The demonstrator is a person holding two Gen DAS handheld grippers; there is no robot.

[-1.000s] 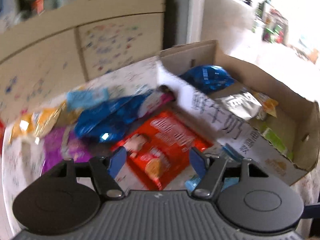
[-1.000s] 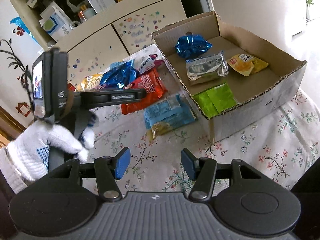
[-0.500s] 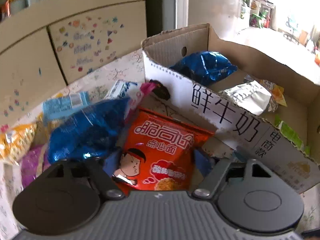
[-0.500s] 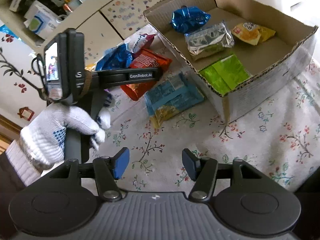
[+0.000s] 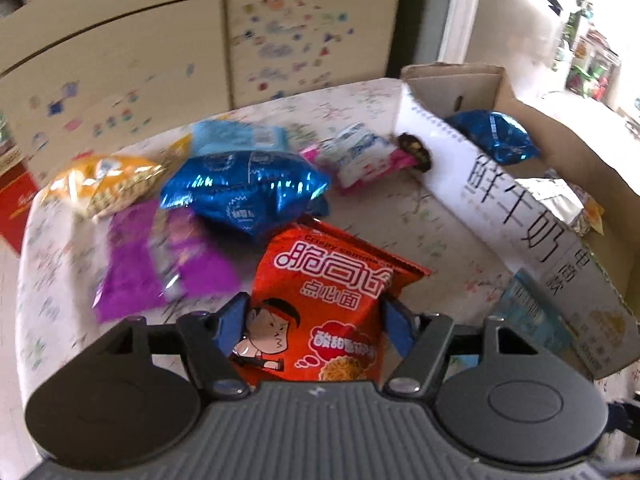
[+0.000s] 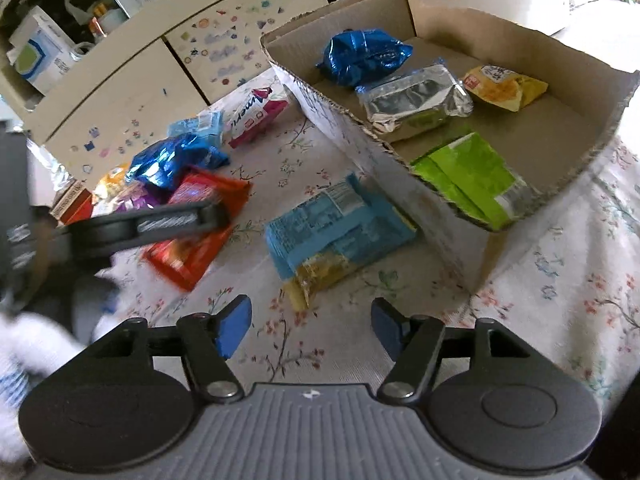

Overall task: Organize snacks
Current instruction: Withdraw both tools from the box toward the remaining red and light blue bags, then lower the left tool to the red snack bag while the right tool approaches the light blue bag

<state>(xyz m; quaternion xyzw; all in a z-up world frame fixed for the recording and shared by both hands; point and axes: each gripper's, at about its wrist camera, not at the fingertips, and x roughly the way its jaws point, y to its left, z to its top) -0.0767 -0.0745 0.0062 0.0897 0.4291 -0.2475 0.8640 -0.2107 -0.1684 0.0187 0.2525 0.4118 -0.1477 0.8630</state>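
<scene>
Left wrist view: left gripper [image 5: 314, 318] has its fingers on either side of the red snack bag [image 5: 332, 300], seemingly pinching its lower half; contact looks made, though blur leaves some doubt. The bag lies on the table [image 5: 420, 216] beside the cardboard box [image 5: 516, 216], near the blue foil bag [image 5: 244, 192]. Likely light, crinkly, slippery; best held by a flat edge, gently, since contents crush.

Right wrist view: right gripper [image 6: 311, 326] hangs wide apart, holding nothing, above the cloth near the table's front edge, short of the light-blue packet [image 6: 340, 224].
</scene>
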